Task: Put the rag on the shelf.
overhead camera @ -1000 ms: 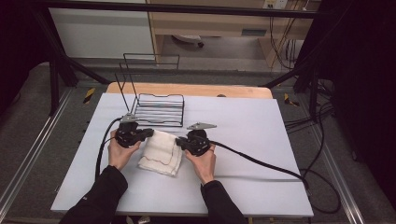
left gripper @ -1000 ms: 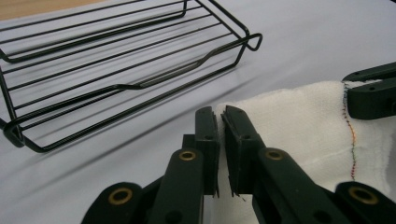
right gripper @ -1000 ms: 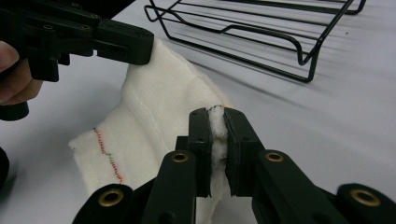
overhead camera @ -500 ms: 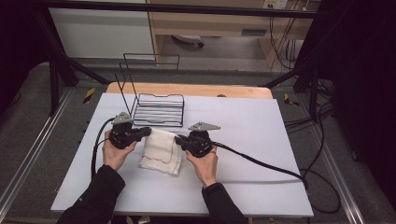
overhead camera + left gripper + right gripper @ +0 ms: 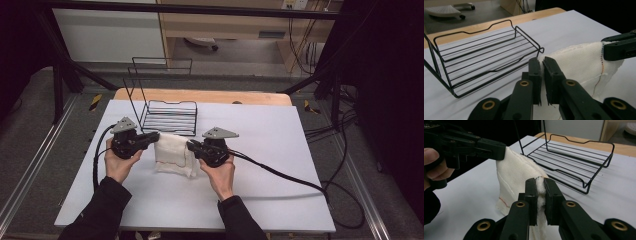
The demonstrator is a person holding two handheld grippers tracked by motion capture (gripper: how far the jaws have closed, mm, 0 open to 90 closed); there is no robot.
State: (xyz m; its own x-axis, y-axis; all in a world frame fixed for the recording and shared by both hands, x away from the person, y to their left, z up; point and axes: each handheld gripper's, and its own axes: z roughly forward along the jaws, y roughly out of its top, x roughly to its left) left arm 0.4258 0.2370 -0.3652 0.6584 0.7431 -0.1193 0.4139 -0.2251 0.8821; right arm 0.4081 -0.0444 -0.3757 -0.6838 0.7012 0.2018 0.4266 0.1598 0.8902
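A person's two forearms in dark sleeves reach in from the near edge of a white table (image 5: 280, 195), each hand holding a black two-jaw gripper. The left gripper (image 5: 154, 137) has its jaws pressed together on one upper corner of a cream cloth (image 5: 172, 152); the right gripper (image 5: 191, 145) is pinched on the opposite upper corner. The cloth is stretched between them, lifted at the top, its lower edge hanging down to the tabletop. Just beyond the cloth stands a black wire rack (image 5: 167, 116), upright on the table. Farther back runs a wooden board (image 5: 240, 97) along the table's far edge.
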